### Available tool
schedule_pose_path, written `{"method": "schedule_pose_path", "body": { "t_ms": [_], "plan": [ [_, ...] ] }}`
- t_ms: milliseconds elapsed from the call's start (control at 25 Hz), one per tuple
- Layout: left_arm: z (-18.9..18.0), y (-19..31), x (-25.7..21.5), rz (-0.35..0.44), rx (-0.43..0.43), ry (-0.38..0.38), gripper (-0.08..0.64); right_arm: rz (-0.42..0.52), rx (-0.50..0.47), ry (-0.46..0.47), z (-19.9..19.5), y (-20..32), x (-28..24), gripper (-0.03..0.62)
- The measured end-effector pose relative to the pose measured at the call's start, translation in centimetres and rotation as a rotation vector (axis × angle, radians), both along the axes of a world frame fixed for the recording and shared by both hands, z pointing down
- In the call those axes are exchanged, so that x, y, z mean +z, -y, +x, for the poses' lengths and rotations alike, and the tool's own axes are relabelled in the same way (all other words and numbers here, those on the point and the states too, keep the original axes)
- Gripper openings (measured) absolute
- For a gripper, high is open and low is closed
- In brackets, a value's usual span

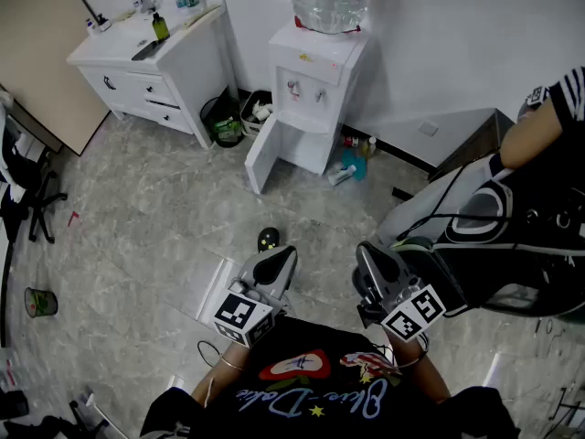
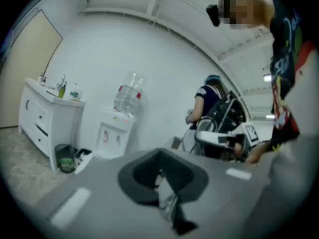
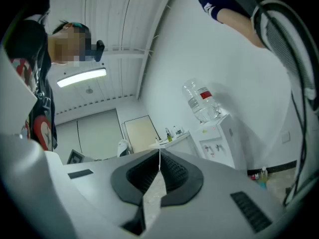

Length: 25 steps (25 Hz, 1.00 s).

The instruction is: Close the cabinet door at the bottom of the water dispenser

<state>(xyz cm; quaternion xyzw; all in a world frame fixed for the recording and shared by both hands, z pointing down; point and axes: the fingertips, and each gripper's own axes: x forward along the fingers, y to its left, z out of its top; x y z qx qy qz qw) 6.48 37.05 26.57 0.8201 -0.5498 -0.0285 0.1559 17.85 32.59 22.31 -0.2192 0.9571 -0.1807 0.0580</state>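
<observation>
White water dispenser [image 1: 315, 85] stands upright, its bottom cabinet door [image 1: 260, 158] swung open leftward.

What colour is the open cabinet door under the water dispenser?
White: the cabinet door matches the water dispenser; best seen in the head view.

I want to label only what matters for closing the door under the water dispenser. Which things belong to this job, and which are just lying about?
For the job:
water dispenser
its open cabinet door
left hand-held gripper
right hand-held gripper

Just lying about:
white drawer unit
black bin
green cup
</observation>
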Motion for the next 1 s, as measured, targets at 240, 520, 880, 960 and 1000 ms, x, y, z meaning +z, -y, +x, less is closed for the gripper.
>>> {"method": "schedule_pose_path", "body": {
  "t_ms": [240, 520, 880, 960, 1000],
  "plan": [
    [-7.2, 10.8, -0.8, 0.036, 0.086, 0.027, -0.003, 0.011, 0.079, -0.053, -9.0, 10.6, 0.4, 0.017],
    [-16.8, 22.9, -0.2, 0.062, 0.092, 0.061, -0.003, -0.029, 0.17, -0.095, -19.2, 22.8, 1.9, 0.017],
    [-26.6, 30.4, 13.6, -0.153, -0.002, 0.136, -0.003, -0.207, 0.413, -0.289, -22.6, 31.5, 15.6, 0.017],
    [-27.7, 32.0, 18.1, -0.207, -0.013, 0.169, -0.003, -0.231, 0.377, -0.327, -22.7, 32.6, 18.8, 0.017],
    [-28.4, 32.8, 20.4, -0.241, -0.025, 0.173, -0.003, -0.245, 0.351, -0.349, -22.9, 33.3, 20.3, 0.017]
  ]
}}
